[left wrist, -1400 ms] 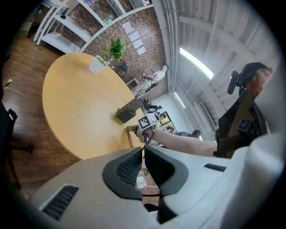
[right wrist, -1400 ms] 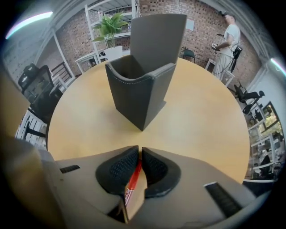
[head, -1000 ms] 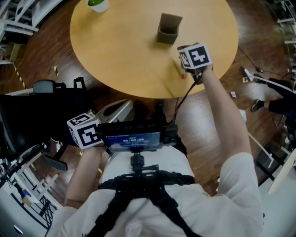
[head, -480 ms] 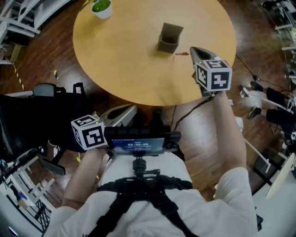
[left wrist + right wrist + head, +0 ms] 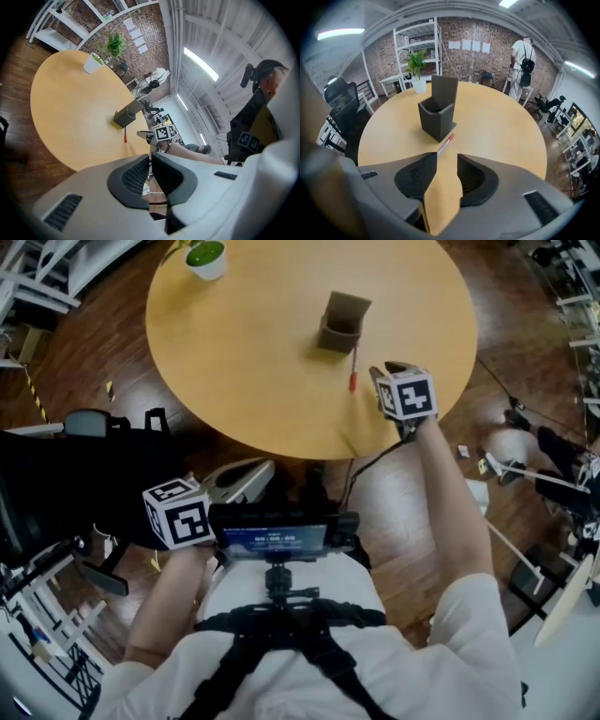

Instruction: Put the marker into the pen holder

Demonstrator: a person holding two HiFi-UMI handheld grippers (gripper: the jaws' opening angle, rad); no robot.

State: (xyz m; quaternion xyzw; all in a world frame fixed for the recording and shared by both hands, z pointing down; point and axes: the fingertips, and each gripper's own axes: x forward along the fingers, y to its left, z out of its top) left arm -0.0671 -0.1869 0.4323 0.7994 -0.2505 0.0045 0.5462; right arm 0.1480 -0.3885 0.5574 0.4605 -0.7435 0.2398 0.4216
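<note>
The red-capped marker [image 5: 353, 367] lies flat on the round wooden table [image 5: 244, 362], its cap end close to the foot of the dark grey pen holder [image 5: 342, 322]. My right gripper [image 5: 382, 371] hovers just right of the marker, and its jaws are opening with only bare table between them. In the right gripper view the marker [image 5: 445, 144] lies ahead of the right gripper [image 5: 446, 171], pointing at the pen holder [image 5: 438, 115]. My left gripper [image 5: 150, 161] is shut and empty, low by the person's lap, off the table.
A white pot with a green plant [image 5: 204, 257] stands at the table's far left edge. A black chair [image 5: 84, 484] is on the left, beside the person. Shelving [image 5: 417, 44] and a standing person [image 5: 520, 58] are beyond the table.
Half a second ago the marker stuck out of the right gripper near the pen holder. It now lies on the table, let go, and the right gripper has drawn back toward the person.
</note>
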